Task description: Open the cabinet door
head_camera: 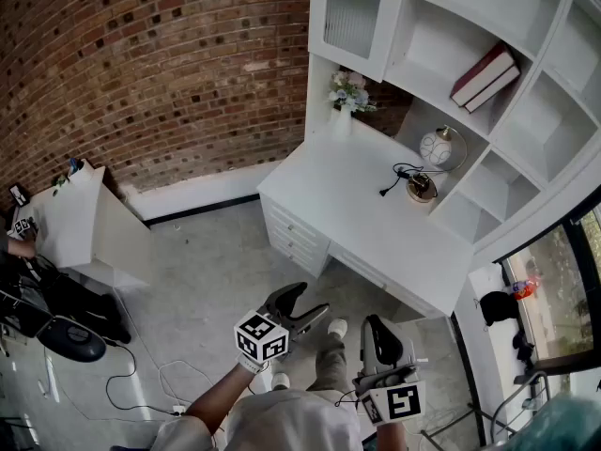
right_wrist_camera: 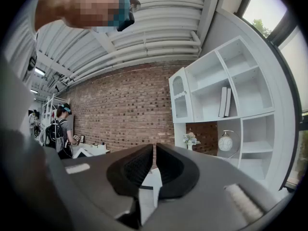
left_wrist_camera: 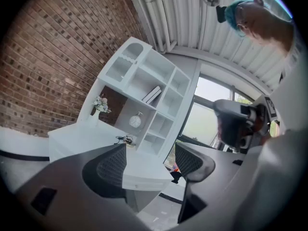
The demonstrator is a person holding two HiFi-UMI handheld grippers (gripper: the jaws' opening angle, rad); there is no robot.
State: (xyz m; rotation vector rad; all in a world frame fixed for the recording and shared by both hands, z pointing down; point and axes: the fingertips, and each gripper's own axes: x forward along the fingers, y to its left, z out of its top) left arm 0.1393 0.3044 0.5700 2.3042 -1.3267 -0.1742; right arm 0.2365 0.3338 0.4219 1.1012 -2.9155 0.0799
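Overhead, the head view finds a person on the grey floor short of a white desk [head_camera: 347, 186] and its shelf unit, a gripper in each hand. The left gripper [head_camera: 302, 301] is released, jaws spread and empty; the right gripper [head_camera: 376, 325] is clenched on nothing. Both are well apart from the door [head_camera: 355, 15], a glazed cabinet panel lying shut at the unit's upper left corner, beside the brick wall [head_camera: 141, 64]. Below the door stand flowers [head_camera: 350, 92]; a red book [head_camera: 485, 75] leans on a shelf to the right, with a round clock [head_camera: 437, 147] lower down. Next, the left gripper view shows the left gripper [left_wrist_camera: 151, 160] with pads wide apart and only the distant desk between them, the door [left_wrist_camera: 131, 57] far beyond and the right gripper [left_wrist_camera: 236, 124] off to the side. Finally, the right gripper view shows the right gripper [right_wrist_camera: 154, 165] with pads nearly touching, nothing held, the door [right_wrist_camera: 180, 97] closed at the unit's left, and another person [right_wrist_camera: 61, 129] by a table [right_wrist_camera: 91, 150] at the wall.
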